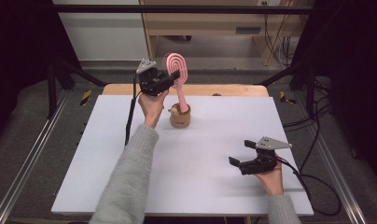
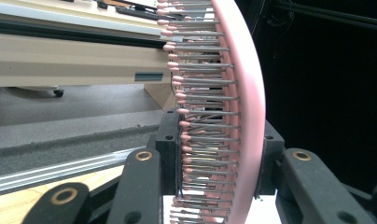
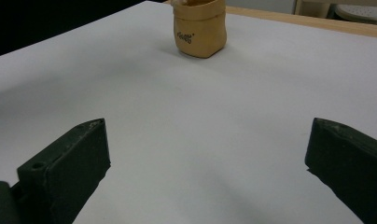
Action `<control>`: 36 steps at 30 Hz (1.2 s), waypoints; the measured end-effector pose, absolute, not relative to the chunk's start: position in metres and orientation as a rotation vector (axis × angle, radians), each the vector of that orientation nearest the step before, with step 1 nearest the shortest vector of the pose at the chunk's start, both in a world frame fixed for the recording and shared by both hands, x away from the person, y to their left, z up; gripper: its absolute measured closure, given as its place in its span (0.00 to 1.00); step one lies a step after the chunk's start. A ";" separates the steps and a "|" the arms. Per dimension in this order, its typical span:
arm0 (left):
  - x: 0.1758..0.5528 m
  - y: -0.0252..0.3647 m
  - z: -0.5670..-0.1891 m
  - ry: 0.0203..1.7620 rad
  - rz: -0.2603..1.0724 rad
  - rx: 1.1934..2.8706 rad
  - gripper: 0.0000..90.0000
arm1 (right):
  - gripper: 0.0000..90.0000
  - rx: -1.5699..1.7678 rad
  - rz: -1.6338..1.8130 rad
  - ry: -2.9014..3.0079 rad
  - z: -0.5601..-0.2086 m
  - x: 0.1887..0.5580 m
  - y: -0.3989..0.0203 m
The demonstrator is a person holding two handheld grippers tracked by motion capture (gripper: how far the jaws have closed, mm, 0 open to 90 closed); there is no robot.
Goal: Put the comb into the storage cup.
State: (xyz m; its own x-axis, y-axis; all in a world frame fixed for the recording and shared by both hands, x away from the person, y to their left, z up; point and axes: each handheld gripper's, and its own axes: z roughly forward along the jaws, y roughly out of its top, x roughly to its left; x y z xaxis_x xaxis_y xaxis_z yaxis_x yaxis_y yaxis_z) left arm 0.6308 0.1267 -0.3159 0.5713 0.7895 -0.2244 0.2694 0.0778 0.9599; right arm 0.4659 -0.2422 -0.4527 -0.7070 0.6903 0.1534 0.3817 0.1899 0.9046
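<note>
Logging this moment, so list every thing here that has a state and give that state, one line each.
Left gripper: shut on the brush head.
Brush: upright, handle down in the pot, held.
Pot: upright on the table, brush handle inside.
Right gripper: open, nothing between the jaws, low over the table.
Table: bears the pot.

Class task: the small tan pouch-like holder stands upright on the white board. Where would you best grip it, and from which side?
Grip the small tan pouch-like holder across its walls, low down, from the near right side, where the open right gripper already faces it. Its top is taken by the pink hairbrush, held by the left gripper.
</note>
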 end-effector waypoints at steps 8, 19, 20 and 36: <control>0.638 0.127 -0.322 0.965 0.501 1.497 0.70 | 0.00 1.019 1.524 2.177 -0.453 0.466 -0.243; 0.643 0.124 -0.330 0.981 0.501 1.510 0.70 | 0.00 1.025 1.530 2.176 -0.452 0.465 -0.243; 0.643 0.124 -0.331 0.982 0.500 1.513 0.70 | 0.00 1.024 1.529 2.175 -0.452 0.465 -0.243; 0.642 0.120 -0.344 0.982 0.488 1.536 0.70 | 0.00 1.028 1.538 2.172 -0.452 0.465 -0.243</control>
